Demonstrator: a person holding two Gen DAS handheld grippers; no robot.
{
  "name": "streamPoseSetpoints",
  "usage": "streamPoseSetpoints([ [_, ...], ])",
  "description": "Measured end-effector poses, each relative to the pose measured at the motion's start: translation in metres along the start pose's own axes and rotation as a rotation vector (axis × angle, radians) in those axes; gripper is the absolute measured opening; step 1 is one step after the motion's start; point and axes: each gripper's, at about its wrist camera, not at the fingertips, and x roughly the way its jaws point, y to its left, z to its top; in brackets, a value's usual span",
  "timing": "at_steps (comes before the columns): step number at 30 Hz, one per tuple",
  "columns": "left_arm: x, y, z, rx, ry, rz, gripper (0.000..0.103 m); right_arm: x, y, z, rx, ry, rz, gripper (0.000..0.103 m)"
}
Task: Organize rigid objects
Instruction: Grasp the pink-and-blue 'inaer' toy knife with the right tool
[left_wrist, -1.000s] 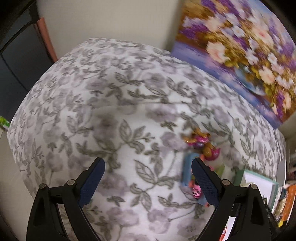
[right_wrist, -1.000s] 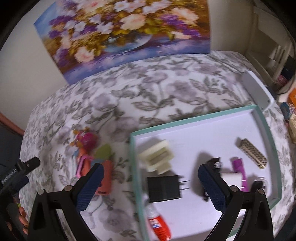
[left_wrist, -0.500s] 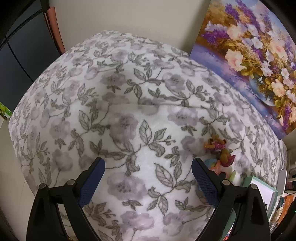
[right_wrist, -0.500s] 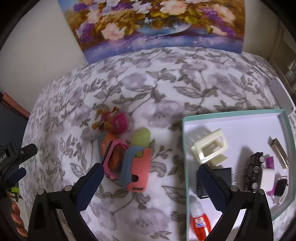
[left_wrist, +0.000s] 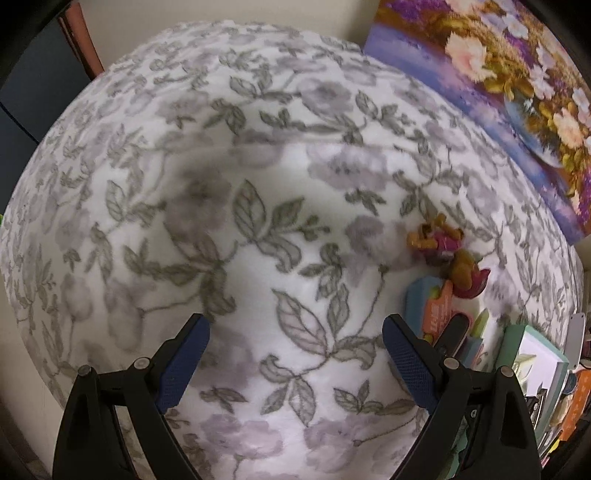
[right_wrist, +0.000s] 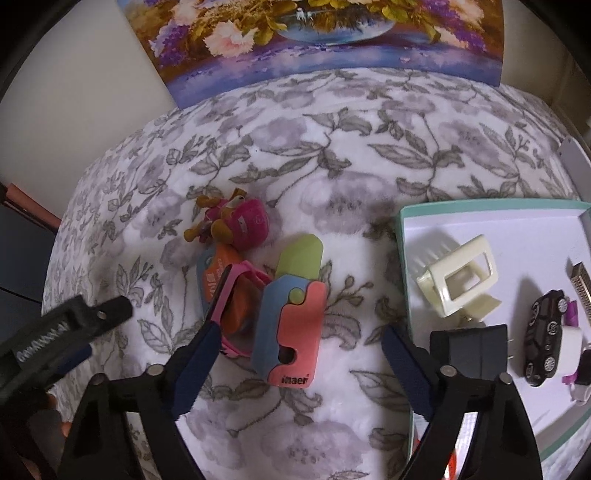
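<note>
A pile of toys lies on the floral cloth: a pink and blue block (right_wrist: 291, 328) with a green tab, pink sunglasses (right_wrist: 236, 295), an orange card (right_wrist: 214, 273) and a pink and brown figure (right_wrist: 236, 221). My right gripper (right_wrist: 295, 354) is open just above the block, its jaws on either side of it. A teal-rimmed tray (right_wrist: 400, 258) to the right holds a cream hair clip (right_wrist: 458, 277), a black charger (right_wrist: 476, 350) and a black toy car (right_wrist: 546, 339). My left gripper (left_wrist: 295, 354) is open and empty over bare cloth; the pile (left_wrist: 443, 288) shows at its right.
A flower painting (right_wrist: 325, 40) leans on the wall behind the table. The left gripper's body (right_wrist: 55, 332) shows at the left of the right wrist view. The table edge falls away at the left. Clutter lies past the tray at the far right (left_wrist: 569, 398).
My right gripper has moved left, off the tray and over the toy pile, so the block now sits between its jaws. My left gripper has shifted a little over the cloth, still open.
</note>
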Motion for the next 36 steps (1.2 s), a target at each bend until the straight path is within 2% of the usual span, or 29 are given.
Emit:
streamPoseSetpoints([
  [11,0.007,0.003,-0.003,-0.013,0.017,0.0,0.095,0.024,-0.011,-0.002,0.063,0.059,0.021,0.078],
  [21,0.007,-0.002,0.0,0.003,0.011,0.007,0.095,0.027,-0.002,-0.002,0.006,0.033,-0.039,0.068],
  [31,0.0,-0.006,0.001,0.016,-0.002,0.01,0.095,0.026,-0.006,-0.001,-0.003,0.018,-0.043,0.046],
  [36,-0.004,-0.011,-0.001,0.031,-0.007,0.011,0.095,0.026,-0.009,-0.001,-0.008,0.004,-0.042,0.046],
])
